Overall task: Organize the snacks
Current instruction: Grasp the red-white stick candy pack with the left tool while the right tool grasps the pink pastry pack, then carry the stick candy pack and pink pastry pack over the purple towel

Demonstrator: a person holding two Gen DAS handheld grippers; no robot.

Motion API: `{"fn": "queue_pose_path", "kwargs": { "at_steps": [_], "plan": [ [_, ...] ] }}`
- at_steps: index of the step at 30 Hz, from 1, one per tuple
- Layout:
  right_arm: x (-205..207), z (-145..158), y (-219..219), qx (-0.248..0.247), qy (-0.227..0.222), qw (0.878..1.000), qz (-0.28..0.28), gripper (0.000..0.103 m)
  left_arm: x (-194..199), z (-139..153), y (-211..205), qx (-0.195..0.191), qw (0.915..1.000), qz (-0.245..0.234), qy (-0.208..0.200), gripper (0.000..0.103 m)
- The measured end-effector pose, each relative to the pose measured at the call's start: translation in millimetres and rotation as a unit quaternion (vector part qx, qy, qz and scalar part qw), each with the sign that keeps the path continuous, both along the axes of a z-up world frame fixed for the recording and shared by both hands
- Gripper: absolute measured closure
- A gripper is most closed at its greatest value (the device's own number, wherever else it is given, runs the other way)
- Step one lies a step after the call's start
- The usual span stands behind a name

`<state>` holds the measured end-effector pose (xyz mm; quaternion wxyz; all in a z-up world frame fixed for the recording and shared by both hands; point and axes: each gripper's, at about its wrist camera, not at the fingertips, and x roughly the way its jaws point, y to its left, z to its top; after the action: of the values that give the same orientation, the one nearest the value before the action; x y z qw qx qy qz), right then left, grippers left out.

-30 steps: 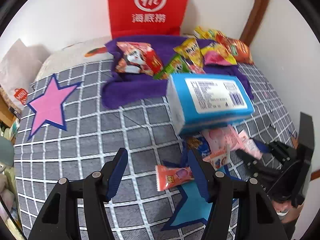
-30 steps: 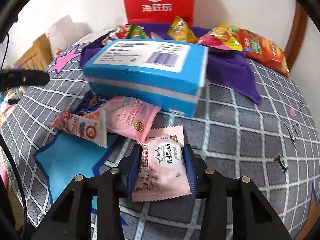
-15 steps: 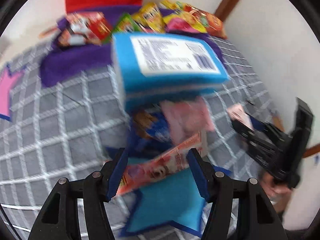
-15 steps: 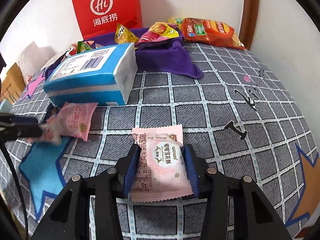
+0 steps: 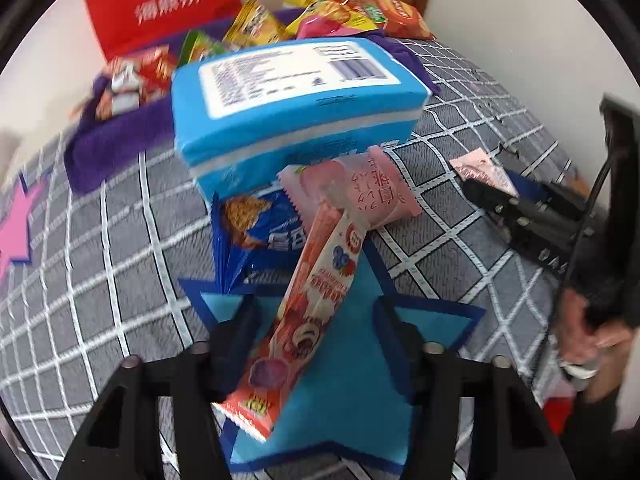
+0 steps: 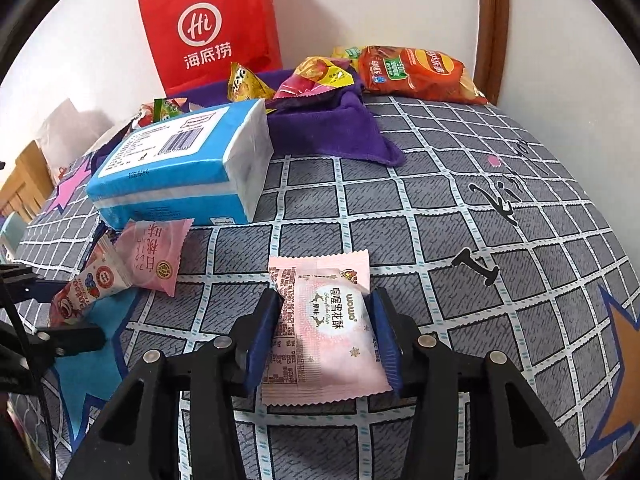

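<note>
Two grippers: left gripper (image 5: pixel 316 320) wide, long wafer packet (image 5: pixel 298 320) lengthwise between fingers, untouched; right gripper (image 6: pixel 326 330) grips pink packet (image 6: pixel 324 328) crosswise.

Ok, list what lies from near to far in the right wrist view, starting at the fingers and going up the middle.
right gripper, shut on the pale pink snack packet → bare grid-pattern cloth → purple towel → yellow-and-pink snack bag → white wall.
</note>
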<state>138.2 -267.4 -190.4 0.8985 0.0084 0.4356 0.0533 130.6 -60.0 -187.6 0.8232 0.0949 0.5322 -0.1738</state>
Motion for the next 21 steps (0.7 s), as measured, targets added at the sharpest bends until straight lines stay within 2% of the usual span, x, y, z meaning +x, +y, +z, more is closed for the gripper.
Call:
{"fn": "queue_pose_path", "kwargs": {
  "at_steps": [3,5,14,18,21],
  "plan": [
    [0,0,-7,0.029,-0.001,1.000,-0.001,0.055,-2,2,-4,-0.003,0.9999,-0.008,-0.007,0.077],
    [0,1,-8,0.036,-0.002,0.999,-0.001,0.055,0,3,-4,-0.004,1.0000,-0.002,-0.001,0.081],
    [0,2,-5,0.027,0.002,1.000,-0.010,0.059,-5,22,15,-0.044,0.9989,0.011,0.008,0.082],
    [3,9,-13,0.071,0.020,0.997,-0.017,0.060,-7,38,30,-0.054,0.9984,0.019,-0.005,0.082],
    [1,20,-15,0.077,0.016,0.997,-0.020,0.061,-6,48,35,-0.064,0.9976,0.024,-0.012,0.083]
  ]
}}
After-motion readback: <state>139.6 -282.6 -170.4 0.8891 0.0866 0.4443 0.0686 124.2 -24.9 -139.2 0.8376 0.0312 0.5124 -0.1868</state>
